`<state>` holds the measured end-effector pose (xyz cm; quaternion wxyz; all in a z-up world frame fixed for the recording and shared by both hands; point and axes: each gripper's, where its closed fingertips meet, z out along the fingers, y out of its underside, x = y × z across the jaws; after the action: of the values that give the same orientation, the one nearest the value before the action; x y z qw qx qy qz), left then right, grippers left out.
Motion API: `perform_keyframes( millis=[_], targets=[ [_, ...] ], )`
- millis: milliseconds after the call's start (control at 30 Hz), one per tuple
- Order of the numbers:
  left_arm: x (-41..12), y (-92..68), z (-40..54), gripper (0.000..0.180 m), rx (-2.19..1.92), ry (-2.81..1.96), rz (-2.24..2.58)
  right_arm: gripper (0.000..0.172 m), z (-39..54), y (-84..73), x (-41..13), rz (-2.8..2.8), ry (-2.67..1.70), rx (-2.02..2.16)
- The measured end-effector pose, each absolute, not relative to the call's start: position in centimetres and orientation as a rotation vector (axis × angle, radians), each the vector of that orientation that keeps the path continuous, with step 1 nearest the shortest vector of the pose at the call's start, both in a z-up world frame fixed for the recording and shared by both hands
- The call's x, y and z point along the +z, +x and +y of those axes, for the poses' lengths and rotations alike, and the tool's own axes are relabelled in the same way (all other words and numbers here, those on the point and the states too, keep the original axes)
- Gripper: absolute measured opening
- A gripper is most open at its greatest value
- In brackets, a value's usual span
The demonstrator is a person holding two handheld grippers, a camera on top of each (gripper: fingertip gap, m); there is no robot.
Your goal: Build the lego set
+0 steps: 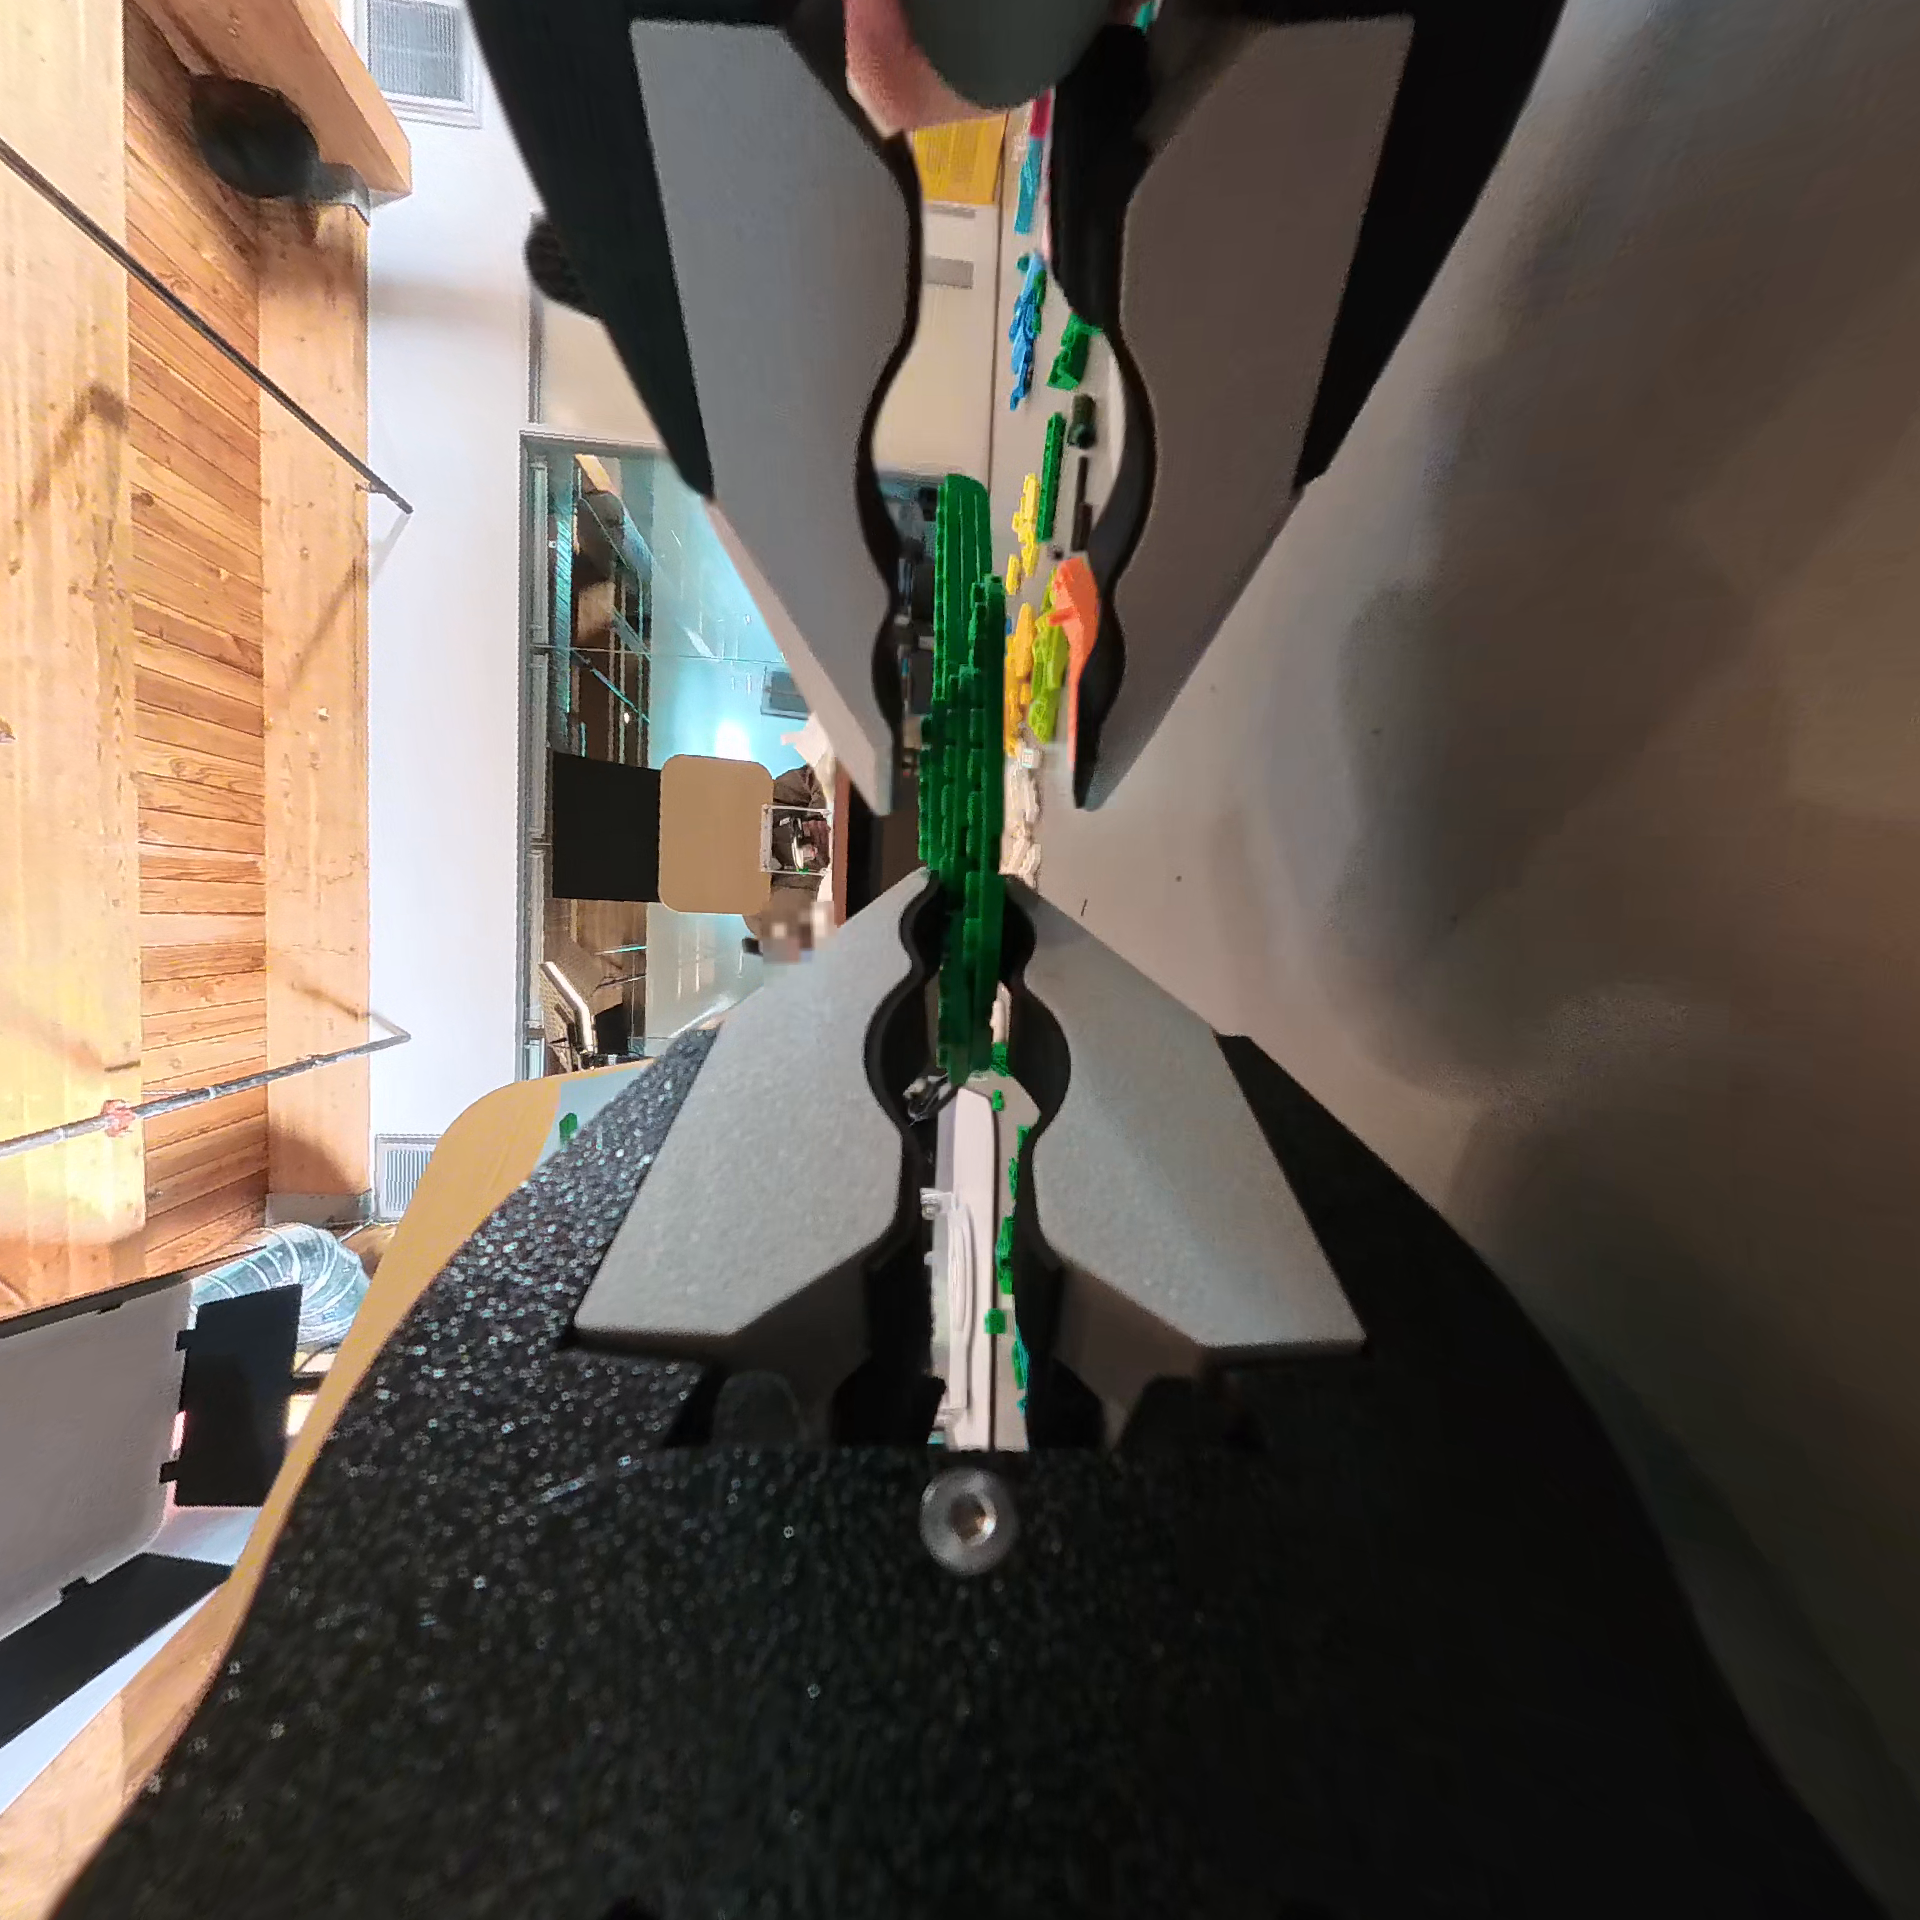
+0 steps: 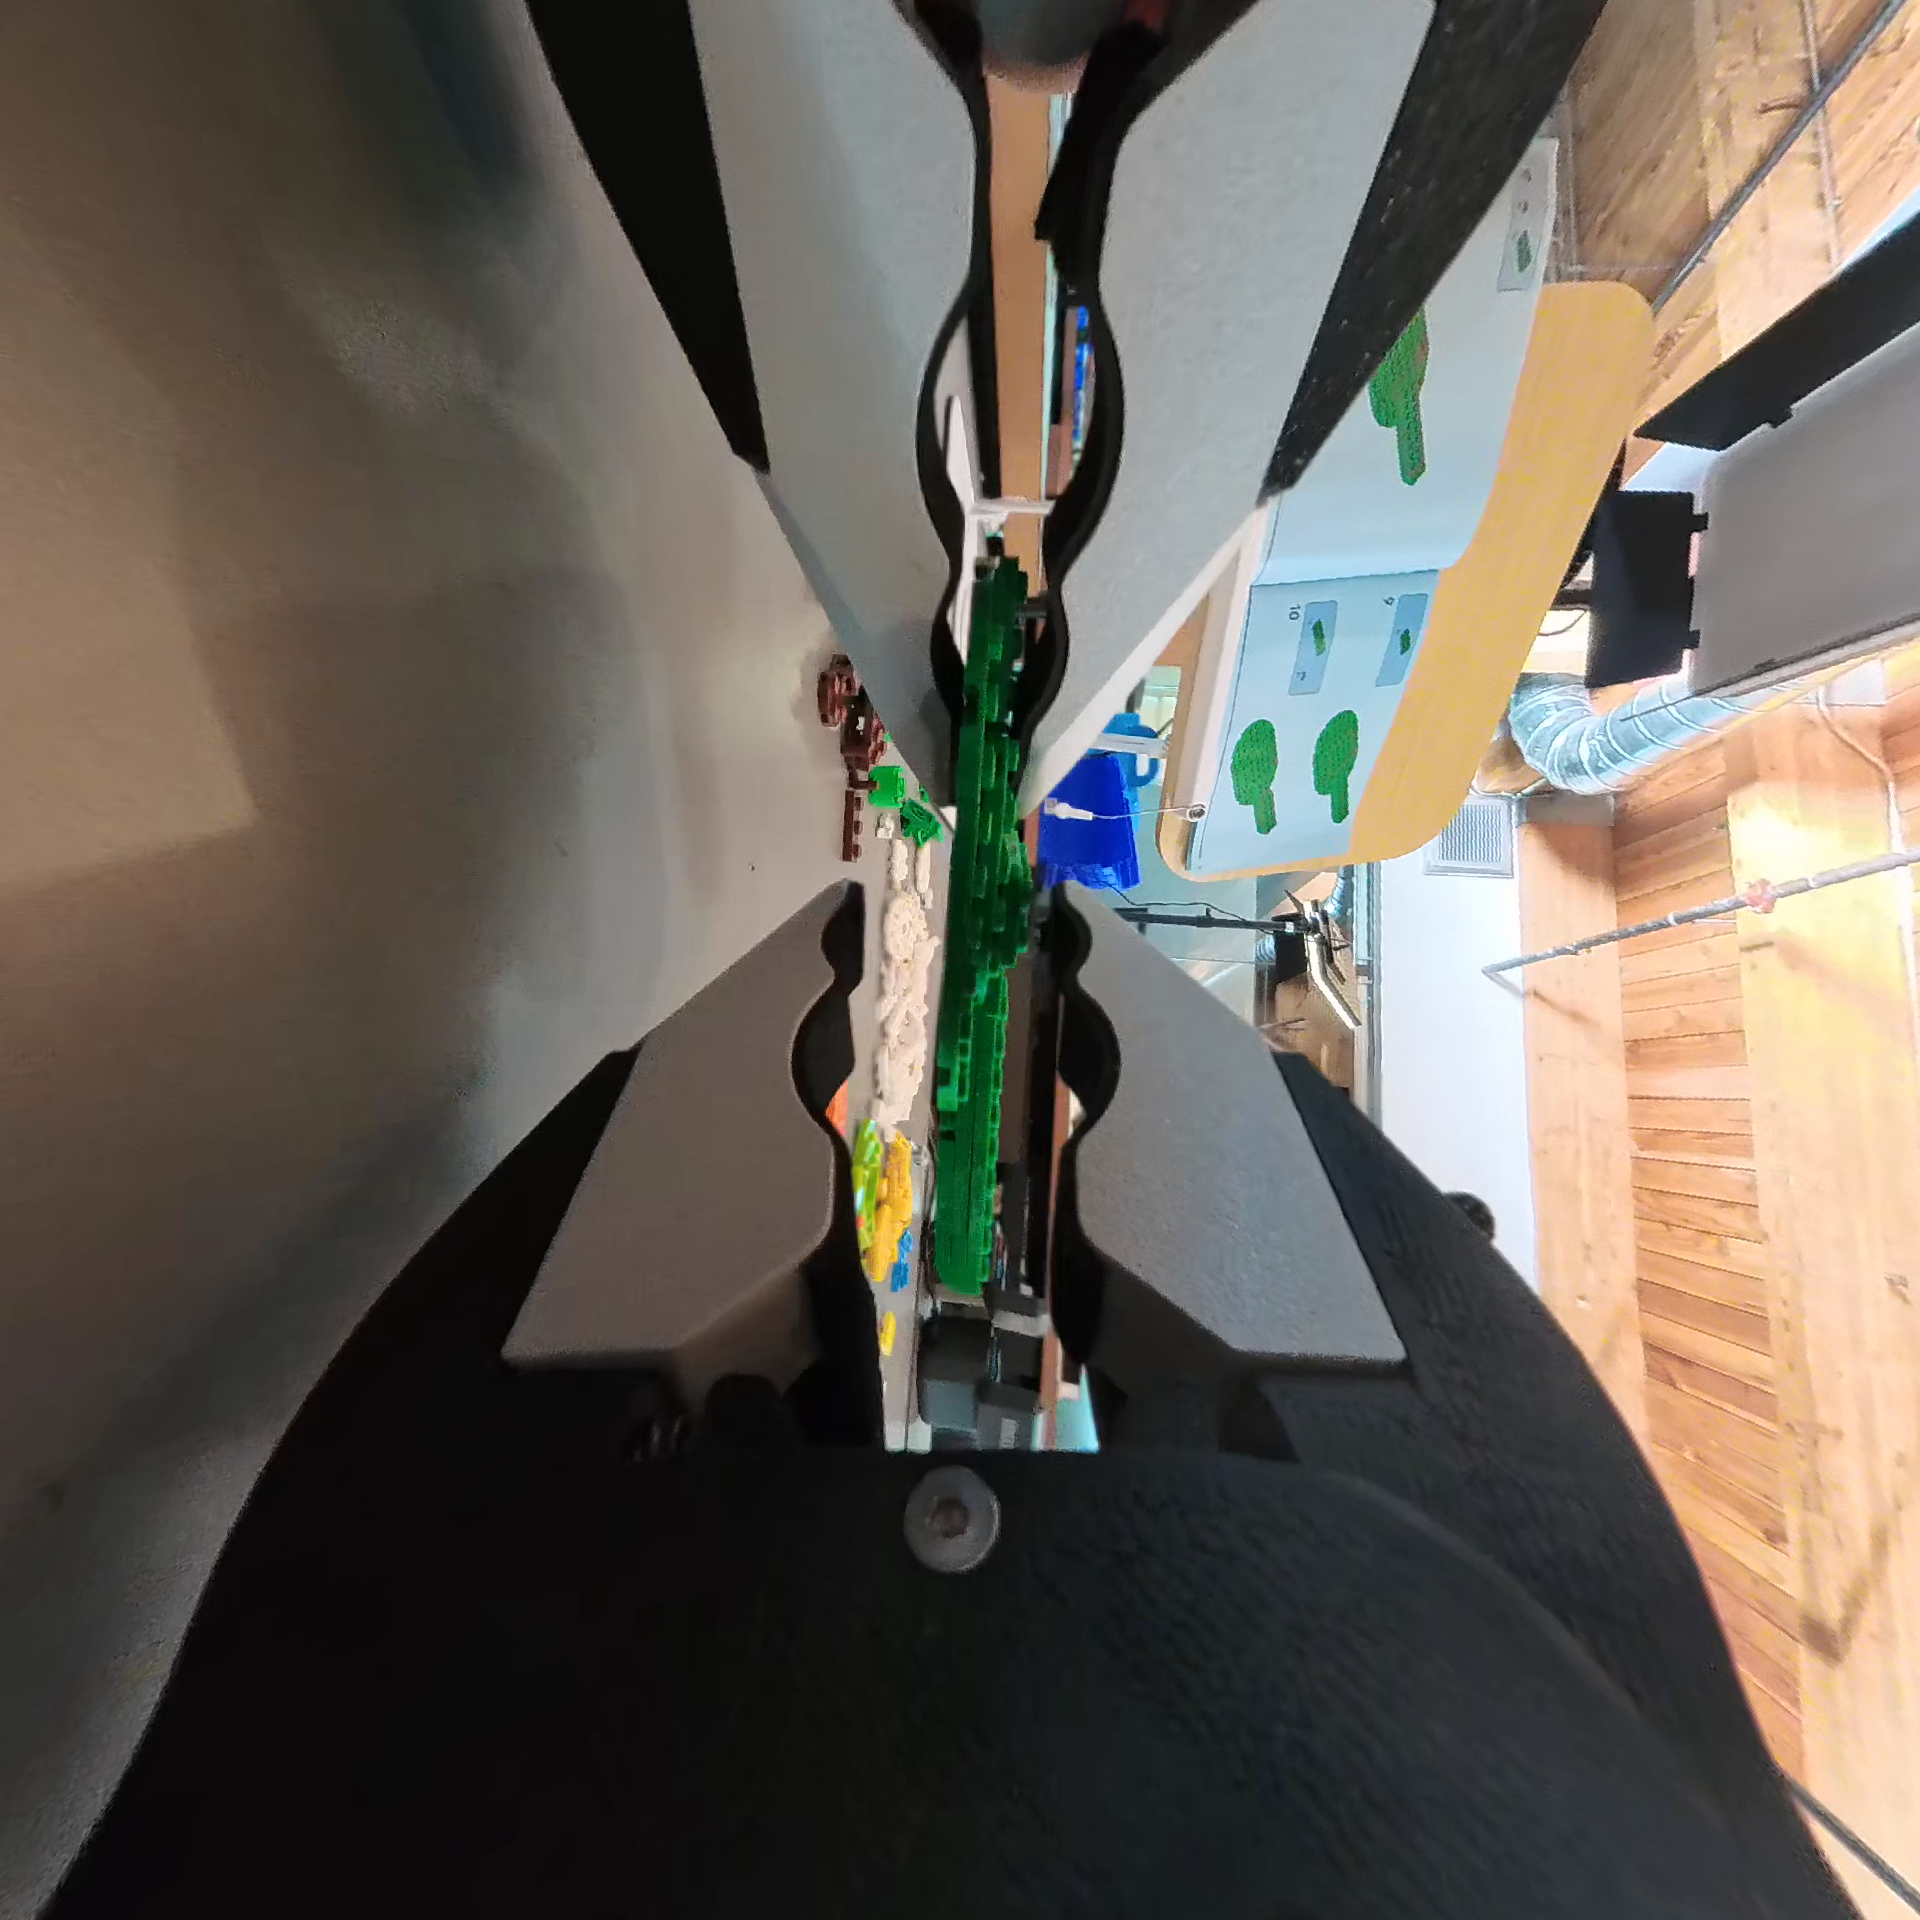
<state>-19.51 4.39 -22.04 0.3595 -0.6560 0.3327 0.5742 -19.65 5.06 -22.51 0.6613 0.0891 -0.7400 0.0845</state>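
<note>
A flat green brick-built plate (image 1: 961, 748) is seen edge-on, held above the grey table (image 1: 1455, 727). My left gripper (image 1: 975, 904) is shut on its near end, with both pads pressed against it. The right wrist view shows the left gripper (image 2: 982, 800) clamped on the plate (image 2: 987, 935) at the far end. My right gripper (image 2: 956, 899) is open around the plate's other end. Its left pad (image 2: 831, 935) stands clear of the plate, with table showing in the gap. In the left wrist view the right gripper (image 1: 985, 800) straddles the plate with its fingers wide apart.
Loose bricks lie on the table: yellow and lime (image 1: 1039, 665), orange (image 1: 1075, 613), light blue (image 1: 1029, 312), white (image 2: 904, 977) and brown (image 2: 852, 727). A blue brick piece (image 2: 1091, 821) and a picture sheet on a wooden board (image 2: 1330, 675) stand beyond. Wooden walls surround the table. My two grippers' fingertips are within a few centimetres of each other.
</note>
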Motion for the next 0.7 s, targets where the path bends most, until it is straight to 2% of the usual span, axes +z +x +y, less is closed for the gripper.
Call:
perform_keyframes(
  millis=[133,200,500,700],
  targets=[
    [-22.4,-19.4,4.5,0.005,1.512,-1.689,0.903,0.043,5.2,-19.9,-23.1,-1.699,0.198,0.174],
    [-22.5,-19.1,4.6,0.005,1.522,-1.677,0.931,0.042,5.1,-19.9,-23.5,-1.709,0.212,0.157],
    [-22.7,-19.1,4.7,0.005,1.536,-1.692,0.941,0.017,5.2,-20.1,-23.1,-1.672,0.196,0.107],
    [-22.8,-19.1,4.7,0.005,1.503,-1.710,0.918,0.012,5.2,-20.1,-22.9,-1.687,0.161,0.119]
  ],
)
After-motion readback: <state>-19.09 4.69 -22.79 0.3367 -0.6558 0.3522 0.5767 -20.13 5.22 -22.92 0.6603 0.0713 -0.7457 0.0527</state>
